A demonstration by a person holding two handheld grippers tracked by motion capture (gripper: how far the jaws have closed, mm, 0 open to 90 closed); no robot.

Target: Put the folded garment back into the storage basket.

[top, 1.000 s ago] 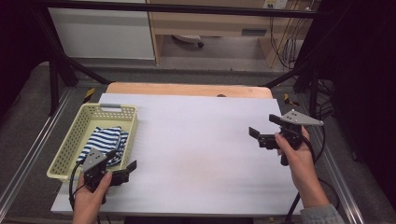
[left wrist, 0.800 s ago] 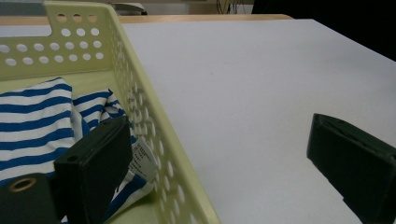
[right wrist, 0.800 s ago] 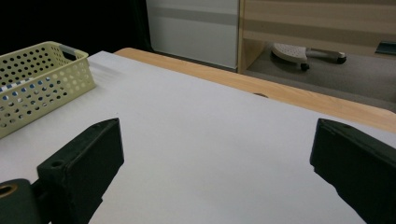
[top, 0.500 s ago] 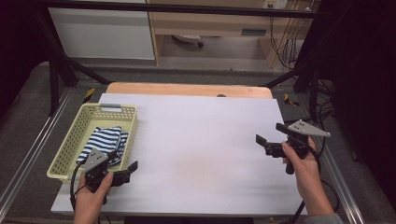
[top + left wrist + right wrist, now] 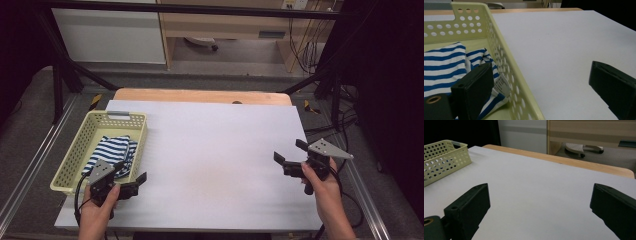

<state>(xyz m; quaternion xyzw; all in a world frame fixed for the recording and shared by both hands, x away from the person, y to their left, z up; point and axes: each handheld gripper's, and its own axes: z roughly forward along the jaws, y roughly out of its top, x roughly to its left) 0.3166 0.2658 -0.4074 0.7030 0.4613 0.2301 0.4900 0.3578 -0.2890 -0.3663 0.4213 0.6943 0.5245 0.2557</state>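
The left gripper (image 5: pixel 131 181) is held at about 7 o'clock on the white table (image 5: pixel 210 150), its jaws wide apart astride the near right wall of the yellow perforated basket (image 5: pixel 75 155). A blue-and-white striped garment (image 5: pixel 446 67) is seen lying inside the basket. At 4 o'clock the right gripper (image 5: pixel 289 154) is held with jaws apart, nothing between them.

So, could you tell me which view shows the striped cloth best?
The left gripper view: the striped cloth lies close in the basket, label visible. The high view shows it small; the right gripper view shows the basket's outside.
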